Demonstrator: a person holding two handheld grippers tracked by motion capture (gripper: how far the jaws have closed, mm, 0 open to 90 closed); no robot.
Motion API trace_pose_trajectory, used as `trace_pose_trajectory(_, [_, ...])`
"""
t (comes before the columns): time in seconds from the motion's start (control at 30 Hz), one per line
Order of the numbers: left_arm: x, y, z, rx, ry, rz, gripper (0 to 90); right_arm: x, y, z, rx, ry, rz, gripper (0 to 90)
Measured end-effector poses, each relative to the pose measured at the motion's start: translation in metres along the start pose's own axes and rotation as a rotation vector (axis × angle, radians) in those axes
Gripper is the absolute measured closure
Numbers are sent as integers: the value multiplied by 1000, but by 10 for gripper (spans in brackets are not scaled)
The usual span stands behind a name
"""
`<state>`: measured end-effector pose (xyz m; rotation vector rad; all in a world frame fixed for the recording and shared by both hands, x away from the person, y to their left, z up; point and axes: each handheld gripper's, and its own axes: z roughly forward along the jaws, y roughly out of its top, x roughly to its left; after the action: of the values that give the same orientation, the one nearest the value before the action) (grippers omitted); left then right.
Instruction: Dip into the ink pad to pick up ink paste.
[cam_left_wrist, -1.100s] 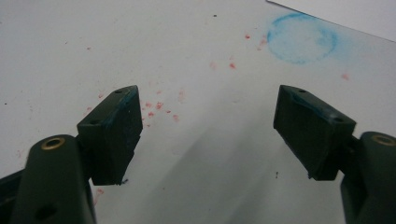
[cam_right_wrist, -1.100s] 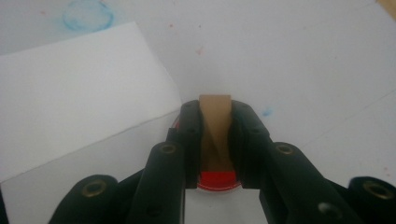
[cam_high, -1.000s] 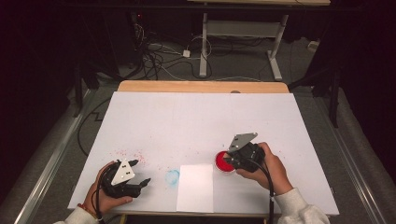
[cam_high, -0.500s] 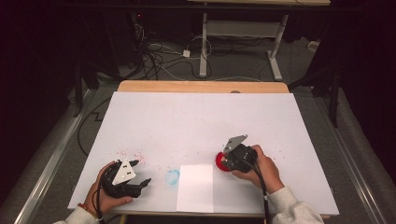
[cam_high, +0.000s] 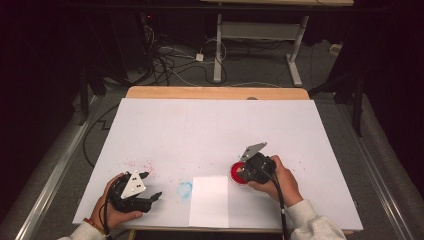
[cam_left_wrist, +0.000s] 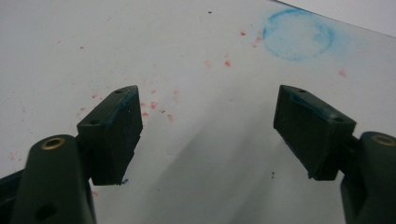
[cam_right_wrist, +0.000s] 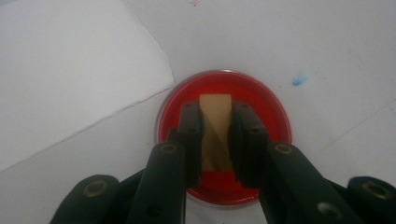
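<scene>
A round red ink pad (cam_high: 236, 173) lies on the white table cover right of centre near the front. My right gripper (cam_high: 245, 171) points down into it, shut on a small wooden stamp block (cam_right_wrist: 215, 123). The block stands upright between the pads, its lower end on the red pad (cam_right_wrist: 273, 109); whether it presses in I cannot tell. My left gripper (cam_high: 152, 185) rests near the front left corner, open, with nothing between its fingers (cam_left_wrist: 114, 133). Only the bare stained cover lies under it.
A white sheet of paper (cam_high: 209, 200) lies at the front edge just left of the red pad, its corner (cam_right_wrist: 70, 70) close to the pad. A blue ring stain (cam_high: 184, 189) and red specks (cam_left_wrist: 149, 105) mark the table cover (cam_high: 210, 125).
My right gripper has sunk a little toward the left with the wooden block, down onto the red pad. The left gripper has stayed put.
</scene>
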<state>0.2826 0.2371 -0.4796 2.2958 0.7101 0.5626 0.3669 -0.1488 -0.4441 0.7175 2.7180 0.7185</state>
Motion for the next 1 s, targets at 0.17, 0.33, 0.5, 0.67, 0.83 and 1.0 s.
trace_pose_trajectory(0.17, [0,0,0,0,-1,-1,230,8,4,1,23,-56,-48,763])
trace_pose_trajectory(0.33, [0,0,0,1,-1,-1,230,11,5,1,34,-74,-47,763])
trace_pose_trajectory(0.5, [0,1,0,1,-2,-2,230,15,6,2,41,-96,-65,763])
trace_pose_trajectory(0.67, [0,1,0,0,-6,-2,230,15,6,1,45,-107,-77,763])
trace_pose_trajectory(0.83, [0,0,0,-2,-7,-3,230,6,3,0,15,-47,-35,762])
trace_pose_trajectory(1.0, [1,0,0,-4,-7,-8,230,0,7,-22,-49,-90,7,762])
